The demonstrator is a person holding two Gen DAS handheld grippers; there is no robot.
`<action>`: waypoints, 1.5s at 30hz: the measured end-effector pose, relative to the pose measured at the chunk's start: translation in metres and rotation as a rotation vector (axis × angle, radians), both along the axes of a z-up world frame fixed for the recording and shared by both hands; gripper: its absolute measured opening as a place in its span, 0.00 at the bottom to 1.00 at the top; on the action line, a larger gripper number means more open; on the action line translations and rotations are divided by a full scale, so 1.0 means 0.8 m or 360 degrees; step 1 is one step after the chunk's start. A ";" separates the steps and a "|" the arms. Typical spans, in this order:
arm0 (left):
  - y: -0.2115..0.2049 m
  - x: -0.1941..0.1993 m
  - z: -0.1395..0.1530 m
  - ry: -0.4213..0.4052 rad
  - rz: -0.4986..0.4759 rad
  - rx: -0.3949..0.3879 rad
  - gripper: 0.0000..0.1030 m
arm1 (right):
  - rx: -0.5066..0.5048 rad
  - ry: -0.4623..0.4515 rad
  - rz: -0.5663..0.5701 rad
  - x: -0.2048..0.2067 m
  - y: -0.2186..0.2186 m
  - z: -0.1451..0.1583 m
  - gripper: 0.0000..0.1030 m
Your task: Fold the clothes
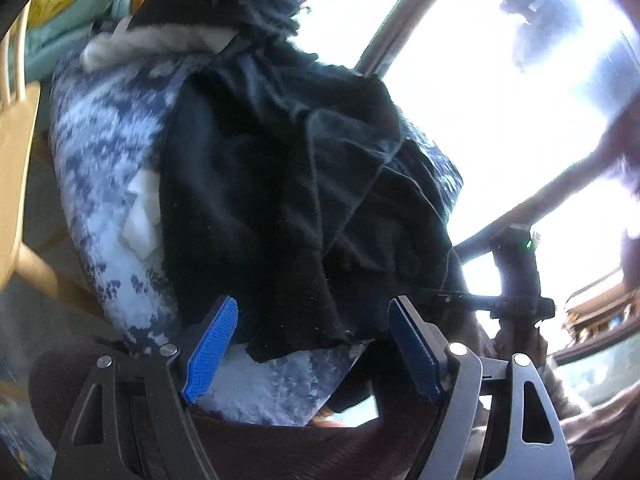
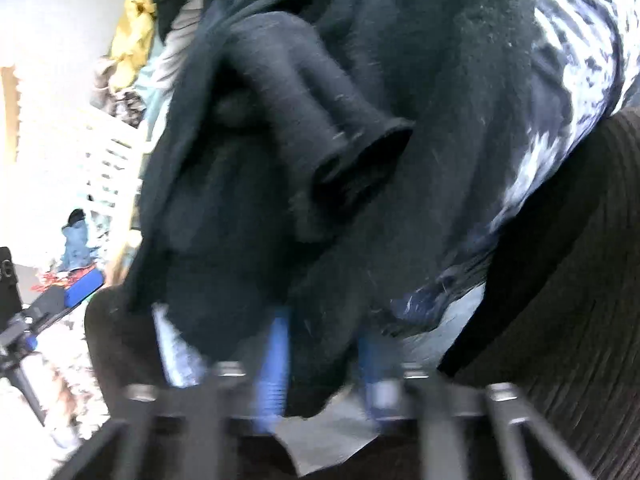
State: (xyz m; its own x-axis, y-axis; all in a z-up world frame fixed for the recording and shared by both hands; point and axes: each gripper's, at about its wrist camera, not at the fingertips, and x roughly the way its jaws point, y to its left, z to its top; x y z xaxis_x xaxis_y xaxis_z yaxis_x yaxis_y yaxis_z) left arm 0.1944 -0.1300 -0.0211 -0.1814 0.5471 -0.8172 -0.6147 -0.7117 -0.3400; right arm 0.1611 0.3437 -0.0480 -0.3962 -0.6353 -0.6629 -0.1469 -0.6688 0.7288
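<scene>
A black fleece garment [image 1: 280,168] lies crumpled on a blue-and-white patterned cloth [image 1: 104,152]. My left gripper [image 1: 312,344] is open, its blue pads on either side of the garment's near hem, not closed on it. In the right wrist view the same black garment [image 2: 360,140] fills the frame, one sleeve cuff [image 2: 360,160] pointing toward the camera. My right gripper [image 2: 324,356] is blurred by motion; black fabric hangs between its blue pads [image 2: 274,360], and whether they pinch it is unclear.
A wooden chair [image 1: 16,152] stands at the left with teal and yellow clothes [image 1: 60,8] piled behind. The other gripper [image 1: 516,280] shows at the right before bright windows. A brown ribbed cushion [image 2: 560,300] is at the right; clutter [image 2: 76,272] is at the left.
</scene>
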 end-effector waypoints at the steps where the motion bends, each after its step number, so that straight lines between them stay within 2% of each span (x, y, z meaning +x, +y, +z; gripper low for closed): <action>1: 0.006 0.007 0.002 0.0060 -0.0033 -0.0036 0.78 | -0.0008 0.0004 -0.0001 0.002 0.001 0.005 0.10; 7: 0.051 0.069 -0.001 0.0544 -0.0414 -0.0359 0.78 | -0.0032 0.0144 -0.0026 0.001 0.001 0.070 0.09; 10: 0.075 0.103 -0.015 0.0799 -0.0574 -0.0511 0.78 | 0.0038 0.0236 0.0006 -0.007 -0.008 0.105 0.09; 22: 0.114 0.130 -0.095 0.1414 -0.0666 -0.1102 0.79 | -0.0097 0.0262 -0.0031 -0.036 -0.002 0.141 0.09; 26: 0.113 0.103 -0.096 0.1401 -0.0512 -0.1194 0.79 | -0.0123 0.0272 -0.0038 -0.035 0.004 0.144 0.09; 28: 0.108 0.109 -0.088 0.1435 -0.0508 -0.1152 0.79 | -0.0115 0.0264 -0.0033 -0.034 0.005 0.142 0.09; 30: 0.103 0.129 -0.081 0.1588 -0.0555 -0.1130 0.81 | -0.0112 0.0257 -0.0027 -0.033 0.005 0.139 0.09; 32: 0.100 0.146 -0.090 0.1762 -0.0621 -0.1235 0.81 | -0.0118 0.0247 -0.0022 -0.034 0.005 0.136 0.09; 34: 0.098 0.150 -0.100 0.1789 -0.0673 -0.1304 0.81 | -0.0126 0.0237 -0.0020 -0.034 0.005 0.132 0.09; 36: 0.095 0.138 -0.109 0.1712 -0.0675 -0.1375 0.81 | -0.0133 0.0234 -0.0022 -0.034 0.005 0.130 0.09; 39: 0.094 0.119 -0.115 0.1674 -0.0624 -0.1452 0.81 | -0.0150 0.0234 -0.0027 -0.033 0.007 0.128 0.09; 43: 0.105 0.116 -0.111 0.1706 -0.0686 -0.1361 0.81 | -0.0223 0.0249 -0.0049 -0.034 0.012 0.133 0.09; 45: 0.114 0.107 -0.115 0.1703 -0.0680 -0.1362 0.81 | -0.0220 0.0273 -0.0053 -0.034 0.012 0.138 0.09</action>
